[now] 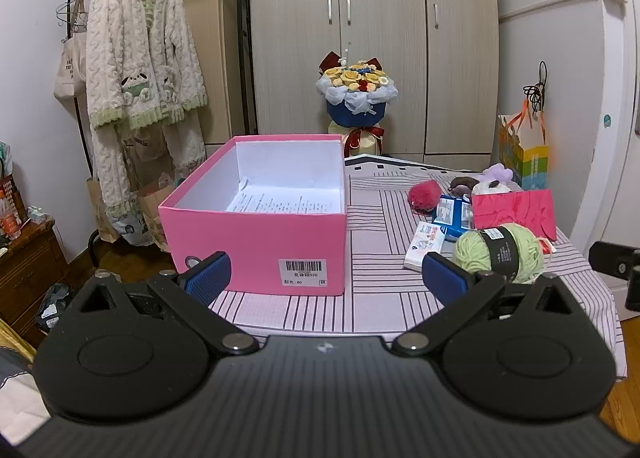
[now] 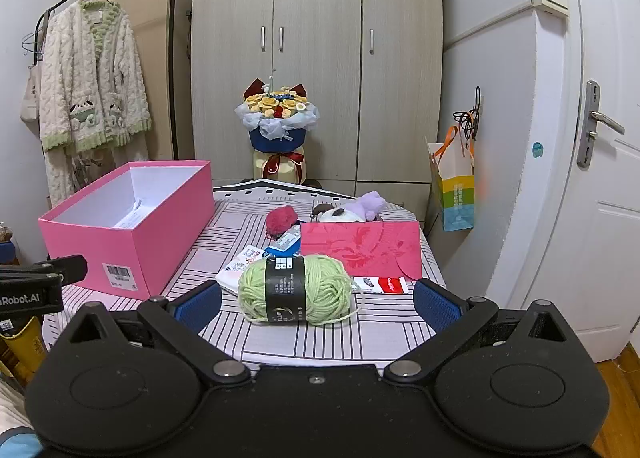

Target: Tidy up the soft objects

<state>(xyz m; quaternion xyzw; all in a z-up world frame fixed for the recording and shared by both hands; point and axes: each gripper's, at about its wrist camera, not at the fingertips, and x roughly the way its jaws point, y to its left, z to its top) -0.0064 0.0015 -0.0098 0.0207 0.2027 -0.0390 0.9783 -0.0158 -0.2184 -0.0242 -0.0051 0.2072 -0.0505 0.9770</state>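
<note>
Careful: your right gripper (image 2: 316,304) is wide, yarn (image 2: 295,288) at 12 o'clock. Grab its loose strand and it unrolls before the box (image 2: 132,246). Left gripper (image 1: 326,278) wide too.

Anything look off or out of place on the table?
Nothing spilled or damaged. The yarn has a loose strand trailing to its right. Hard items, a red envelope and a toothpaste tube, lie mixed among the soft things. Box holds only paper.

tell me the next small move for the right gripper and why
Probably ease the right gripper forward so its open jaws straddle the green yarn ball, which lies free just ahead; the pink box stands open to its left.
</note>
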